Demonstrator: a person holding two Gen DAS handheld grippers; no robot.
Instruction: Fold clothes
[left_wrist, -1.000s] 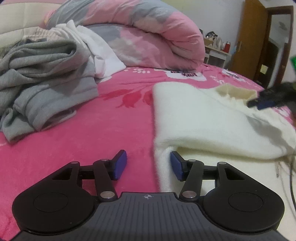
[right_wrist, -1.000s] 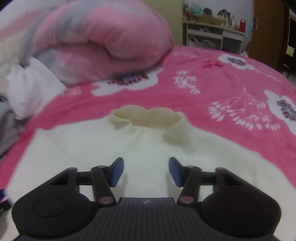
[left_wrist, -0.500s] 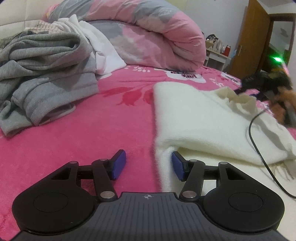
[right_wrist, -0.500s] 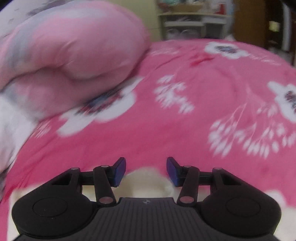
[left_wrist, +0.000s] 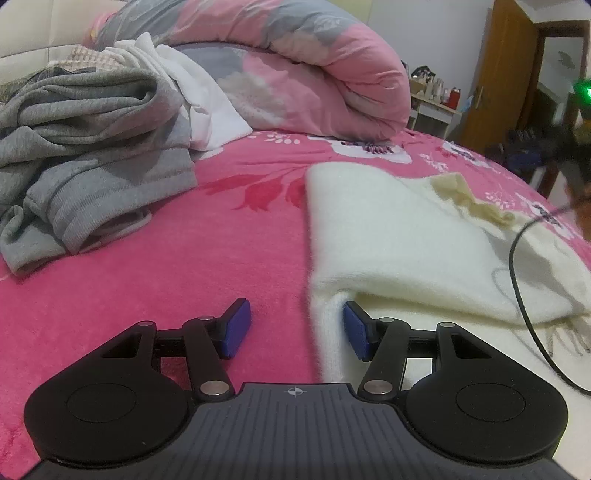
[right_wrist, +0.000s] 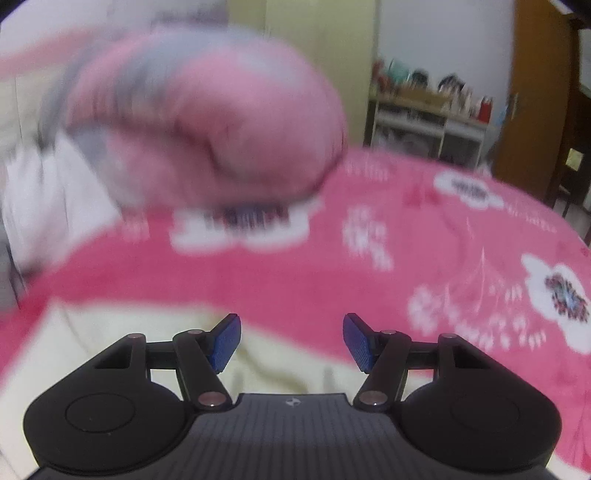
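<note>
Hovering my left gripper (left_wrist: 297, 326) spread astride the cream sweater (left_wrist: 399, 240) edge, pads not pinching; my right gripper (right_wrist: 291, 341), just widened, empty, sweater at seven o'clock.

Cream sweater (left_wrist: 388, 236); pink floral bedspread (left_wrist: 207, 258); seemingly grey-pink quilt (left_wrist: 295, 66).

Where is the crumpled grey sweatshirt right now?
In the left wrist view, the crumpled grey sweatshirt lies far left on the pink flowered bedspread, beside the white garment.

Pink floral bed (left_wrist: 184, 258), cream sweater (left_wrist: 388, 236), grey clothes (left_wrist: 85, 147), white garment (left_wrist: 207, 110), rolled quilt (left_wrist: 314, 70)
</note>
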